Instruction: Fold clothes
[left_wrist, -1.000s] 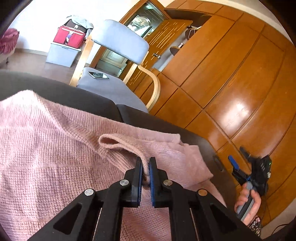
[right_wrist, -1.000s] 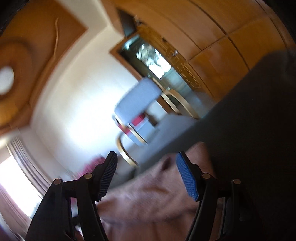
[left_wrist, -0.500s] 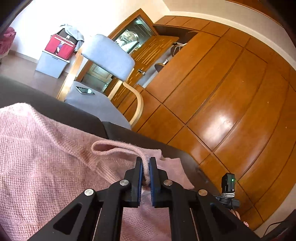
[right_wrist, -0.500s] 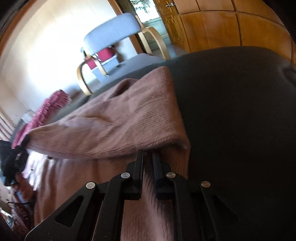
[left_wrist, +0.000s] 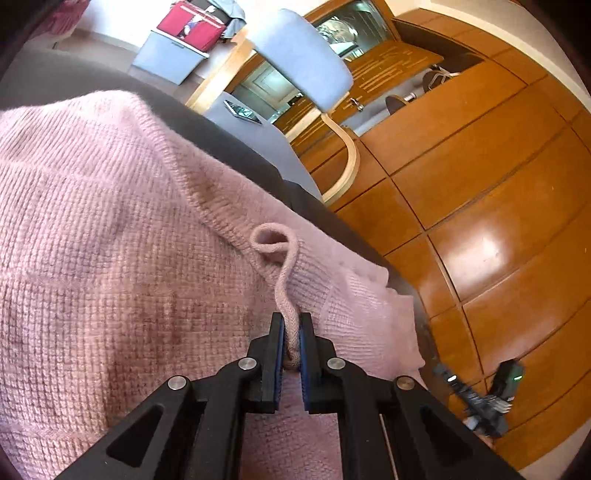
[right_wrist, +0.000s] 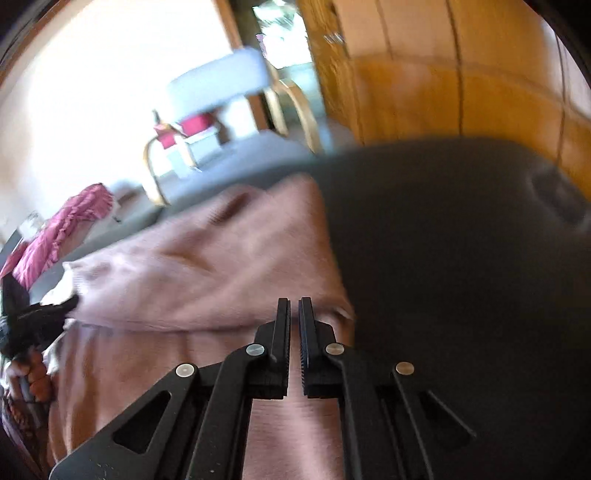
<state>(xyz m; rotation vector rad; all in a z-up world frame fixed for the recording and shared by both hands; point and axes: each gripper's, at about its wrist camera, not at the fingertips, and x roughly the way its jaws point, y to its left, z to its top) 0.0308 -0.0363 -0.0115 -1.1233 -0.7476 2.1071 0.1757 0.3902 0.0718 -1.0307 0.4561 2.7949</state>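
A pink knitted sweater (left_wrist: 110, 240) lies spread on a dark grey surface (left_wrist: 229, 147). My left gripper (left_wrist: 291, 321) is shut on a thin ribbed edge of it, which loops up in front of the fingertips. In the blurred right wrist view the sweater (right_wrist: 207, 269) is folded over itself on the dark surface (right_wrist: 443, 240). My right gripper (right_wrist: 294, 306) sits at the fold's right-hand corner, its jaws closing tight with the sweater's edge pinched between them. The left gripper (right_wrist: 33, 317) shows at the far left, holding the sweater's other corner.
A grey padded chair (left_wrist: 303, 51) with bent wooden arms stands beyond the surface, a phone (left_wrist: 243, 112) on its seat. Wooden cabinet panels (left_wrist: 480, 184) fill the right. A red bag (left_wrist: 192, 26) lies on a pale box. A magenta garment (right_wrist: 62, 229) lies at the left.
The right gripper's jaws went from wide open to pinched on the sweater's folded edge. The left gripper sank and rolled, keeping its grip; the ribbed edge now loops up ahead of it.
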